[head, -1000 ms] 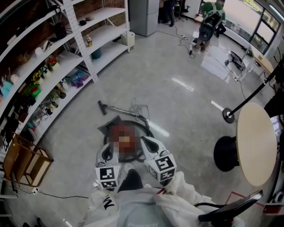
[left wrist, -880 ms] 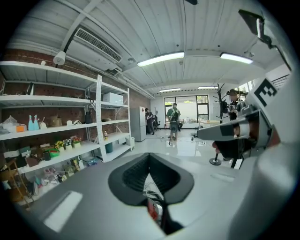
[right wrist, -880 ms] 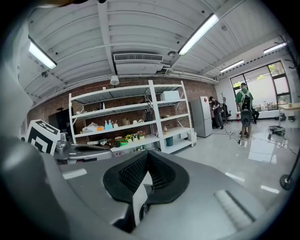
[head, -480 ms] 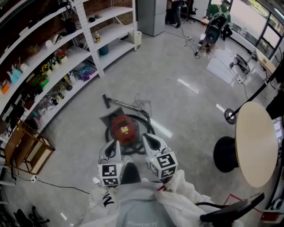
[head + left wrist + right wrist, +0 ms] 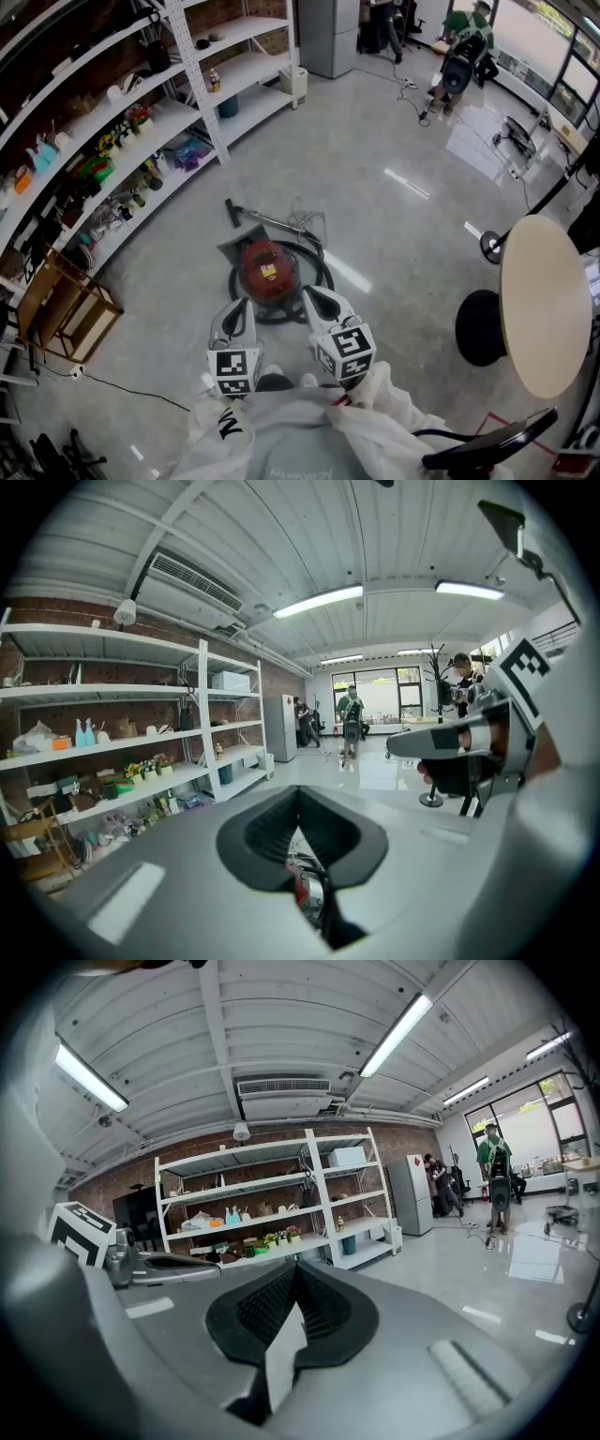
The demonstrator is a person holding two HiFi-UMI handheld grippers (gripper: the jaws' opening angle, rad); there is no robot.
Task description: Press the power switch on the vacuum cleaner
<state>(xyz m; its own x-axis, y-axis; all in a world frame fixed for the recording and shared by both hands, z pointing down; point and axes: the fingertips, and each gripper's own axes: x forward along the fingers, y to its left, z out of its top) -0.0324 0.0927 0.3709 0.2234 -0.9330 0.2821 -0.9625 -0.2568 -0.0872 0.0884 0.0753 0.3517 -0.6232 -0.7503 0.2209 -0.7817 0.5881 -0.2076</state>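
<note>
Vacuum cleaner (image 5: 265,269) is sitting on the grey floor (image 5: 394,206) straight ahead of the person, just beyond the tips of both grippers. Its body is round and red, and it is showing a small yellow label on top. A black hose (image 5: 324,272) is curling in a ring around the body. A thin metal tube (image 5: 272,223) is running up and left from it to a dark floor head (image 5: 232,210). Where the power switch is cannot be told from here.

The left gripper (image 5: 236,309) is pointing at the near left side of the vacuum cleaner, and the right gripper (image 5: 315,300) is pointing at its near right side; neither one is touching it. In the left gripper view the jaws are meeting at the tips with nothing between them, and a bit of red is showing through the narrow slit below. In the right gripper view the jaws are likewise closed tip to tip and holding nothing.

The floor is shining and reflecting light from the windows. White shelves (image 5: 141,122) are lining the brick wall at the left, carrying bottles, small plants and other bits. A wooden rack (image 5: 56,323) is standing near their lower end, and a thin black cable (image 5: 131,392) is trailing across the floor beside it. A round pale table (image 5: 547,300) is standing at the right. A tall grey cabinet (image 5: 323,33) is standing at the far end, where a person in green (image 5: 464,26) is working.
</note>
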